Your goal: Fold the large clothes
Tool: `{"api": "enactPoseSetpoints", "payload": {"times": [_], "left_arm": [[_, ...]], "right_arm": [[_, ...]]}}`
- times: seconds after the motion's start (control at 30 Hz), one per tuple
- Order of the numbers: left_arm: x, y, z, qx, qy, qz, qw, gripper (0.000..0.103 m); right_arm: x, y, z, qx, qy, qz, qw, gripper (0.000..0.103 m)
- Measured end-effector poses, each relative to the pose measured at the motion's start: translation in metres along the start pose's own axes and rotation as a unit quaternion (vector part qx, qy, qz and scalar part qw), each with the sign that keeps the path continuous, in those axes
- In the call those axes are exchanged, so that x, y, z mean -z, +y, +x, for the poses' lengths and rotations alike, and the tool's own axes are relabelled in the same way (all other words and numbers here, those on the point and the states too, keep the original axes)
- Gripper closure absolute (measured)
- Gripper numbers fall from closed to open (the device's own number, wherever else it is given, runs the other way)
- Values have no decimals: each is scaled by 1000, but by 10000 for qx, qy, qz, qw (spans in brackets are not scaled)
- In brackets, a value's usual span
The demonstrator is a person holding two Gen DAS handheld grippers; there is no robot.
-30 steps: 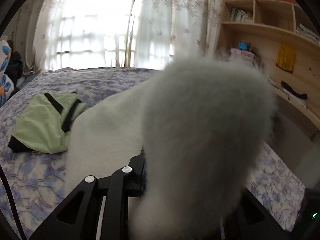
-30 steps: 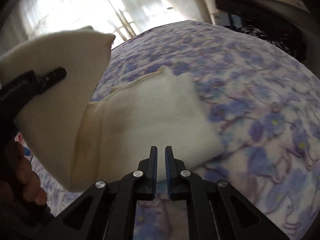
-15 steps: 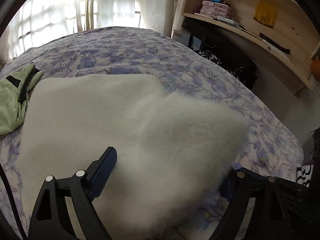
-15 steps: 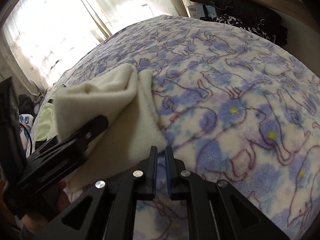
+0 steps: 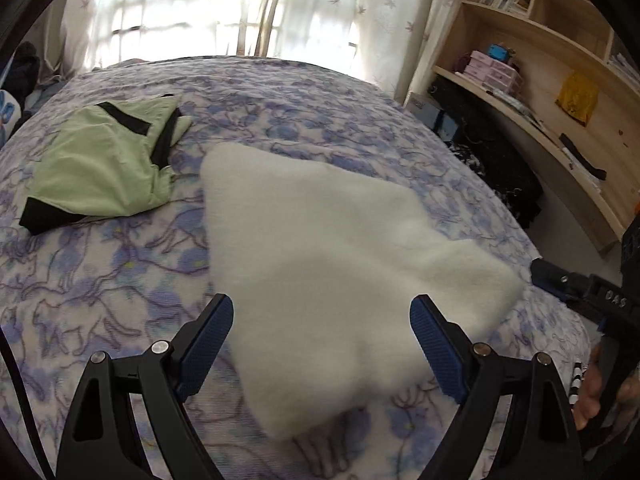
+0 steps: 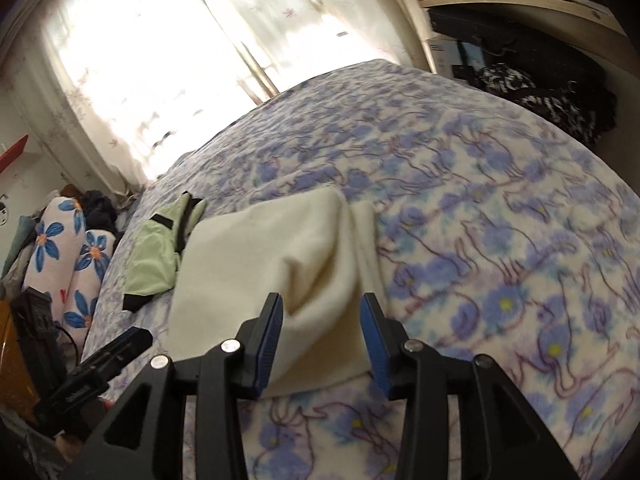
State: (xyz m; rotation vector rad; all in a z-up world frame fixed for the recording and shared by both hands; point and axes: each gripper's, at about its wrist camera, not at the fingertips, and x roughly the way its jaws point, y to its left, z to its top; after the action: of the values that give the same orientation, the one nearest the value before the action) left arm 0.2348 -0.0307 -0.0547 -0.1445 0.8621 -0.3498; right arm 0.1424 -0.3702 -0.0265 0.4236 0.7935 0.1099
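both jaws spread wide, left gripper point(image 5: 322, 330) and right gripper point(image 6: 322, 328) holding nothing, folded white fleece point(image 5: 332, 248) just ahead

Two garments: white fleece point(image 5: 320, 248), green jacket point(image 5: 104, 168); maybe two pillows point(image 6: 68, 256).

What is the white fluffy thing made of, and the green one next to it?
White garment: looks like soft fleece or plush, with a fuzzy matte nap and thick rounded folds. Green garment: seems thin, smooth woven fabric, maybe nylon, with crisp wrinkles and black trim.
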Motion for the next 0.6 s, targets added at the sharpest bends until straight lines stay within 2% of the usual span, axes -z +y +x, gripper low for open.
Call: {"api": "enactPoseSetpoints", "payload": {"times": [0.1,0.2,0.33,0.4,0.47,0.6], "left_arm": [[1,25,14,-107,302,-273,9991,14],[3,43,29,-69,569,-505,9971,14],[11,51,45,-48,675,-577,9960,14],[13,51,50,-60,661,-577,9961,14],[13,51,51,-87,606,-582,9964,14],[7,47,46,123,424,-656,9969,15]], "right_arm": [[-15,12,25,-124,373,-209,9990,63],[-22,19,63,-164,962,-348,9946,63],[-20,18,107,-249,1628,-308,9859,66],[-16,20,114,-212,1616,-496,9854,83],[-15,18,102,-289,1423,-453,9884,86],[-15,10,43,-660,586,-454,9951,88]]}}
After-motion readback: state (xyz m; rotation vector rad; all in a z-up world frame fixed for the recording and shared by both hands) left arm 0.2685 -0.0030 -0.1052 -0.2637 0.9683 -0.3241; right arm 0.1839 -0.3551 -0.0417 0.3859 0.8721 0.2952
